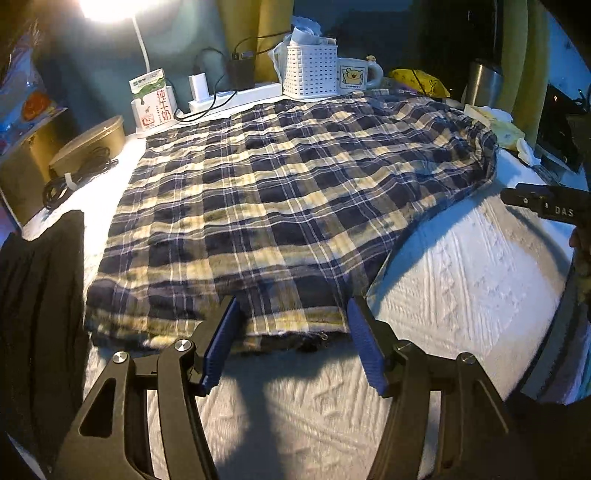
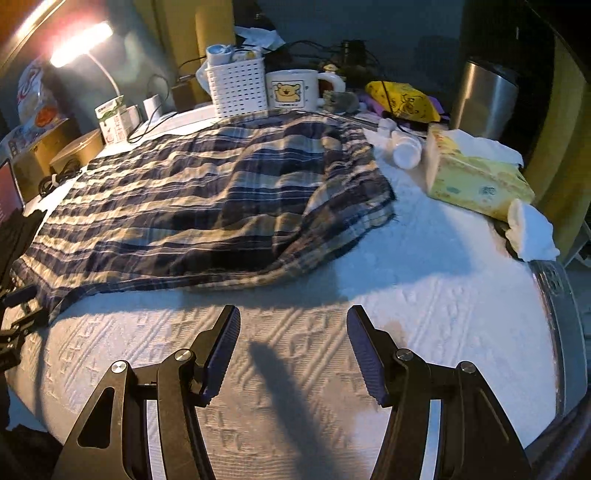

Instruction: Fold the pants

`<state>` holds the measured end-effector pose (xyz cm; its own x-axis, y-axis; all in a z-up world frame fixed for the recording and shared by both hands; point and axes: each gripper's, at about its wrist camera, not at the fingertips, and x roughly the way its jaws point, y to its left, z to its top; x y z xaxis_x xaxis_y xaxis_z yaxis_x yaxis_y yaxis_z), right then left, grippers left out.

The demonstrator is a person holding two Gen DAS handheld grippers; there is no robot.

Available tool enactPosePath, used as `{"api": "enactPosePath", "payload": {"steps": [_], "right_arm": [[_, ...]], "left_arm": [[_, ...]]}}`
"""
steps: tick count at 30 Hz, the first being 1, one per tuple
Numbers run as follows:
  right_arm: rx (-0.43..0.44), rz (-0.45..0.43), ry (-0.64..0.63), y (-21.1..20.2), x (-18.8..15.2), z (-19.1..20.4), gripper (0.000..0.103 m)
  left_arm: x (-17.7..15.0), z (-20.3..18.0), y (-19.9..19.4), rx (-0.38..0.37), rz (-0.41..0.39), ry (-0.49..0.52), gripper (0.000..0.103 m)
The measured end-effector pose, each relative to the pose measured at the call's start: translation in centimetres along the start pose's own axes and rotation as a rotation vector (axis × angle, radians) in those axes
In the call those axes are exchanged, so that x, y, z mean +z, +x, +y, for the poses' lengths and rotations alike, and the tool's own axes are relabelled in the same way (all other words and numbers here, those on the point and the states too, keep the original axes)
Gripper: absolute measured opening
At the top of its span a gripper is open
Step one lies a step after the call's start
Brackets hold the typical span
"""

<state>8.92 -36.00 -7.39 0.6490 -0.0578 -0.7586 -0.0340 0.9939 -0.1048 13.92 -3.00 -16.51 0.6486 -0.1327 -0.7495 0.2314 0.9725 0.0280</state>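
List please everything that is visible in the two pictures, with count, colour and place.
plaid pants: one, navy and cream, spread on the table
tablecloth: one, white, textured, covers the table
basket: one, white, back edge
mug: one, white with a yellow bear, beside the basket
milk carton: one, white and green, back left
tissue box: one, yellow, right side
metal cup: one, silver, back right
lamp: one, lit, back left
left gripper: fingers open at the pants' near hem
right gripper: fingers open over bare cloth

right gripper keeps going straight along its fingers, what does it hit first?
Probably the bare white tablecloth; the right gripper stands open and empty, short of the plaid pants. Depth is uncertain.
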Motion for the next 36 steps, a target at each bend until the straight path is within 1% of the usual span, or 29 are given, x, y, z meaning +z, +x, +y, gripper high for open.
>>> {"api": "enactPosePath", "payload": {"steps": [4,6,11,15,17,19,20,21,22,25,26,27,28,29,32,36], "right_arm": [[-0.005,-0.004,0.013,-0.1,-0.1,-0.7,0.062],[-0.007,-0.01,0.017,-0.4,-0.2,-1.0,0.062],[-0.006,-0.026,0.051,-0.9,-0.4,-1.9,0.062],[0.003,-0.034,0.063,-0.9,-0.2,-2.2,0.062],[0.004,-0.036,0.062,-0.9,-0.1,-2.2,0.062],[0.002,-0.036,0.061,-0.9,0.0,-2.3,0.062],[-0.001,-0.035,0.062,-0.9,0.1,-2.4,0.062],[-0.003,-0.035,0.063,-0.9,0.2,-2.5,0.062],[-0.005,-0.034,0.066,-0.8,0.3,-2.6,0.062],[-0.006,-0.036,0.077,-0.8,0.5,-3.2,0.063],[-0.002,-0.036,0.084,-0.7,0.6,-3.4,0.067],[0.004,-0.036,0.093,-0.6,0.7,-3.6,0.071],[0.019,-0.04,0.109,-0.5,0.8,-3.8,0.077],[0.033,-0.043,0.121,-0.4,0.9,-3.9,0.079],[0.087,-0.048,0.158,0.0,1.4,-4.0,0.079],[0.146,-0.042,0.201,1.0,2.1,-4.0,0.079]], "left_arm": [[-0.6,0.6,-1.1,-0.014,0.01,-0.009,0.061],[-0.8,1.2,-1.9,-0.009,0.006,-0.023,0.061],[-0.2,3.4,-3.5,0.028,-0.055,-0.072,0.061],[0.9,4.4,-2.9,0.068,-0.076,-0.081,0.061],[1.0,5.0,-2.0,0.091,-0.067,-0.091,0.061],[0.7,5.8,-0.8,0.116,-0.03,-0.108,0.061],[0.4,6.2,-0.2,0.125,0.002,-0.119,0.061],[0.1,6.5,0.1,0.125,0.023,-0.126,0.061],[-0.1,6.8,-0.1,0.115,0.014,-0.133,0.061],[-0.2,7.5,-1.0,0.145,0.022,-0.144,0.061],[-0.2,7.9,-1.5,0.151,0.013,-0.159,0.061],[-0.1,8.4,-1.9,0.154,0.003,-0.171,0.061],[0.2,8.8,-2.4,0.16,-0.011,-0.179,0.061],[0.5,9.1,-2.8,0.17,-0.024,-0.182,0.061],[1.7,9.8,-3.6,0.201,-0.066,-0.189,0.061],[3.2,10.3,-3.7,0.215,-0.09,-0.193,0.061]]}}
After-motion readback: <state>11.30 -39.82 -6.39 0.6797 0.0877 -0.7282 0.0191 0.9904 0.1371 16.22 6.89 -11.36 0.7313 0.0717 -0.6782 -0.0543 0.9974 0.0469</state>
